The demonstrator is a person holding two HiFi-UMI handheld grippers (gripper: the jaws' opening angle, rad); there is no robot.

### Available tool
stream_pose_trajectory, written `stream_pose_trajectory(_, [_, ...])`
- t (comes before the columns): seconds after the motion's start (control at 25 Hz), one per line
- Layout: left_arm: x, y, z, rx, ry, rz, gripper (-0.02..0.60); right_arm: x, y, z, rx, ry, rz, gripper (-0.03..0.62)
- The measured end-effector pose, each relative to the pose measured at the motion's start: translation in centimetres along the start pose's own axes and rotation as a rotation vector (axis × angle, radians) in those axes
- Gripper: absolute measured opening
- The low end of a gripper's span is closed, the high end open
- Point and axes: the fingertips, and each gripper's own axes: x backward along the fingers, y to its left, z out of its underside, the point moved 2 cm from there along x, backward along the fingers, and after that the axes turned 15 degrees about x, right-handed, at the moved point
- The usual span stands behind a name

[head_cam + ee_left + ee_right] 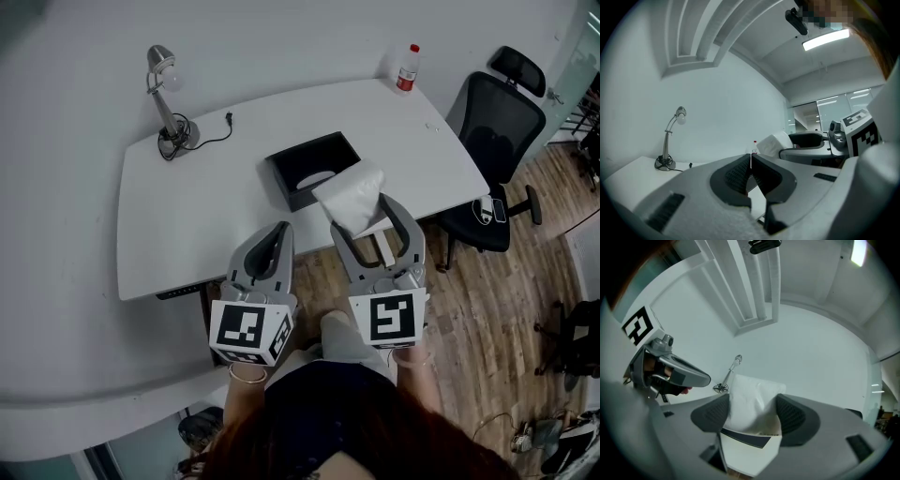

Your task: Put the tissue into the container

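Note:
A black open-topped container point(314, 169) stands in the middle of the white table point(187, 216). A white tissue pack point(352, 198) hangs just in front of the container's near right corner, over the table's front edge. My right gripper point(362, 212) is shut on it. In the right gripper view the tissue pack point(752, 397) fills the gap between the two dark pads of that gripper point(753, 412). My left gripper point(279, 231) is beside it on the left, jaws shut together with nothing between them point(751, 169). The tissue pack point(774, 143) also shows in the left gripper view.
A desk lamp point(165, 98) with a loose cable stands at the table's back left. A red-capped bottle point(407, 67) is at the back right corner. A black office chair point(495, 141) is to the right of the table, on the wooden floor point(497, 309).

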Motion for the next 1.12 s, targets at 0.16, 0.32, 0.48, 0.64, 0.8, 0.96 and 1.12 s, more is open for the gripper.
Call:
stream_pose_trajectory(0.16, [-0.5, 1.0, 0.5, 0.002, 0.023, -0.003, 0.028, -0.8, 0.4, 0.3, -0.009, 0.01, -0.011, 0.328])
stream_pose_trajectory(0.32, [-1.6, 1.9, 0.4, -0.007, 0.023, -0.009, 0.028, -2.2, 0.6, 1.0, -0.019, 0.026, -0.022, 0.328])
stream_pose_trajectory(0.48, [-3.0, 2.7, 0.1, -0.019, 0.027, -0.001, 0.028, -3.8, 0.2, 1.5, -0.041, 0.034, -0.015, 0.328])
stream_pose_trajectory(0.64, [-4.6, 3.5, -0.8, -0.037, 0.022, 0.007, 0.028, -5.5, -0.2, 1.7, -0.054, 0.037, -0.022, 0.328])
stream_pose_trajectory(0.8, [-6.1, 4.1, -1.2, -0.038, 0.024, 0.009, 0.028, -7.0, -0.5, 1.7, -0.082, 0.014, -0.036, 0.328])
stream_pose_trajectory(0.96, [-7.5, 4.9, -1.3, -0.038, 0.026, 0.014, 0.028, -8.5, -0.7, 2.1, -0.099, 0.03, -0.051, 0.328])
stream_pose_trajectory(1.12, [-8.8, 5.8, -1.7, -0.034, 0.019, 0.015, 0.028, -9.9, -1.0, 2.7, -0.136, 0.036, -0.066, 0.328])
